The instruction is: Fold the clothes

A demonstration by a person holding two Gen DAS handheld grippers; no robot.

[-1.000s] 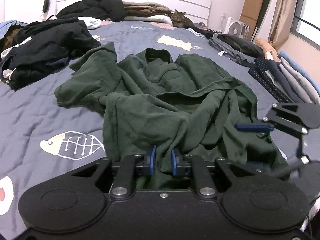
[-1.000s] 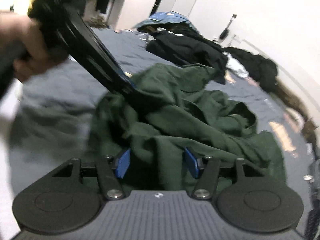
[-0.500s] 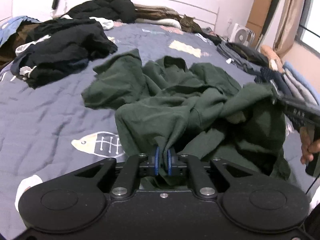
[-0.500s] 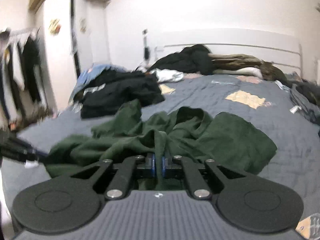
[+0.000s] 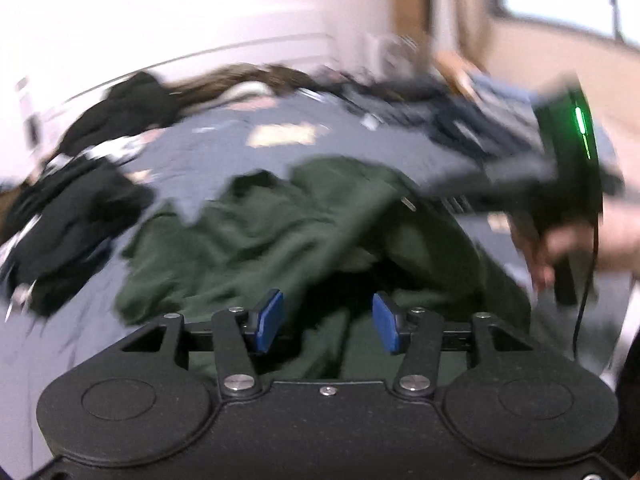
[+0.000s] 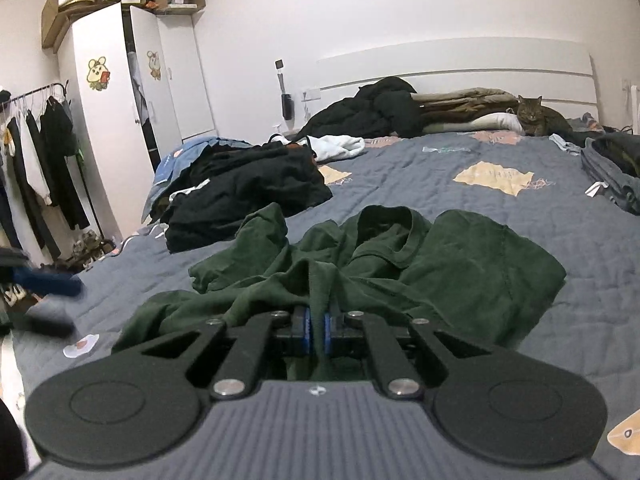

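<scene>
At frame centre, the right gripper (image 6: 316, 330) pinches the crumpled dark green cotton shirt (image 6: 440, 264).
Left gripper (image 5: 327, 322) jaws are opening, cloth lying loose between them.

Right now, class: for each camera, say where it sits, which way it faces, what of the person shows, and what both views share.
Left wrist: sits on the left claw, looking over the bed; its jaws are opening above the green shirt. The person's hand shows at right, gripping the other tool.
Right wrist: sits on the right claw, shut on the shirt, facing the headboard and cat; no hand shows clearly.
Shared: green shirt, black clothes pile.
</scene>
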